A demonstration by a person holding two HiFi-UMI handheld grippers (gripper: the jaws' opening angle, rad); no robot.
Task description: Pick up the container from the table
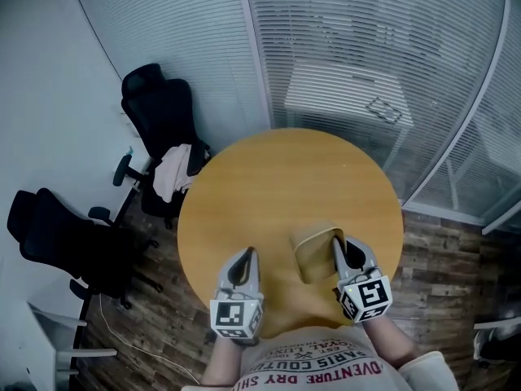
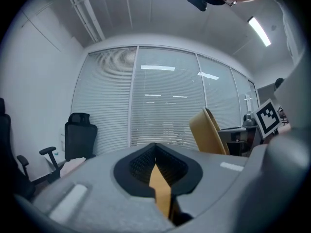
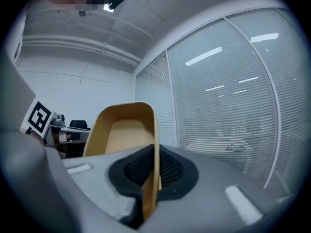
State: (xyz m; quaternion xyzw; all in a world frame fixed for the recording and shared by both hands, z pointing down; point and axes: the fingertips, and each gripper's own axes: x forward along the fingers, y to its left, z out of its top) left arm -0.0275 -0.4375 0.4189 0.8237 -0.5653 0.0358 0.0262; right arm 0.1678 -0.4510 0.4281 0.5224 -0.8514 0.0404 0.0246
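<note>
A tan, open-topped container [image 1: 316, 249] hangs tilted over the near side of the round wooden table [image 1: 269, 177]. My right gripper [image 1: 338, 239] is shut on its right wall. In the right gripper view that wall runs edge-on between the black pads [image 3: 167, 171] of the right gripper [image 3: 154, 166], and the container [image 3: 124, 130] shows its hollow side. My left gripper [image 1: 248, 253] is held to the left of the container, apart from it, with its jaws together and nothing in them. The left gripper view shows the left gripper [image 2: 155, 166] pointing level and the container [image 2: 209, 132] off to its right.
Two black office chairs [image 1: 159, 108] [image 1: 57, 235] stand left of the table, one with a pale cloth [image 1: 173, 172] draped on it. Glass walls with blinds [image 1: 366, 39] curve behind. A white table [image 1: 346, 96] stands beyond the glass. The floor is dark wood.
</note>
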